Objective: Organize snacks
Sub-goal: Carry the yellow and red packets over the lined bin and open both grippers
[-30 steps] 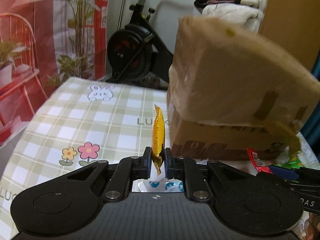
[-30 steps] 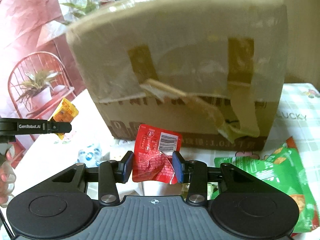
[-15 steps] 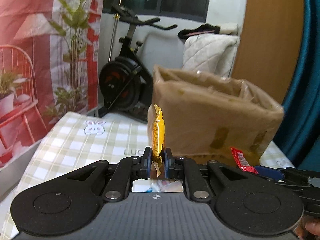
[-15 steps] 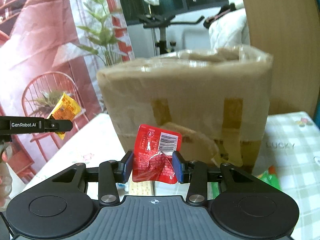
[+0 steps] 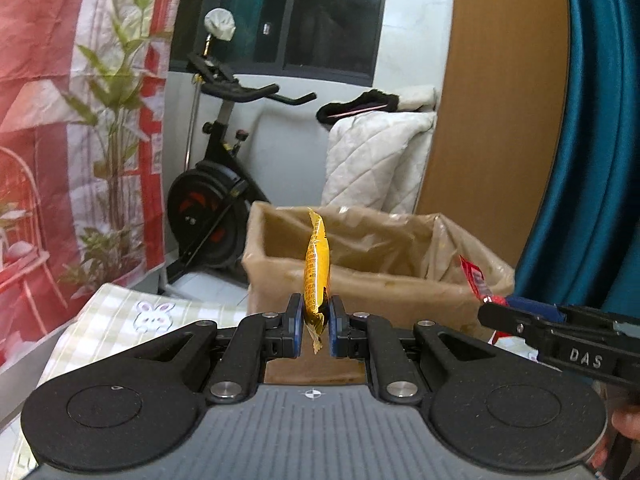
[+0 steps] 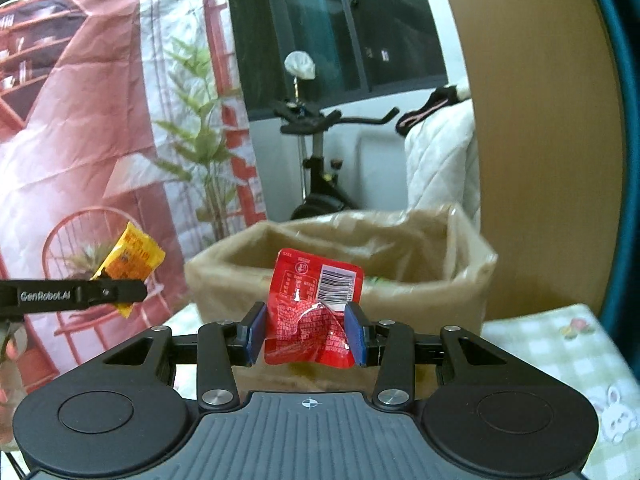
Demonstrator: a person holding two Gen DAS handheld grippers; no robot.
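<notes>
In the left wrist view, the left gripper (image 5: 315,326) pinches a yellow snack packet (image 5: 316,276) edge-on before the open cardboard box (image 5: 372,280). In the right wrist view, the right gripper (image 6: 306,334) clamps a red snack packet (image 6: 314,308) in front of that box (image 6: 440,296), above the checked tablecloth (image 6: 560,344).

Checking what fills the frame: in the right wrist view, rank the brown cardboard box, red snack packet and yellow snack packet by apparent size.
1. Brown cardboard box, clearly largest.
2. Red snack packet, though it is nearest the camera.
3. Yellow snack packet, smallest; it sits farther off, so true size is unsure.
</notes>
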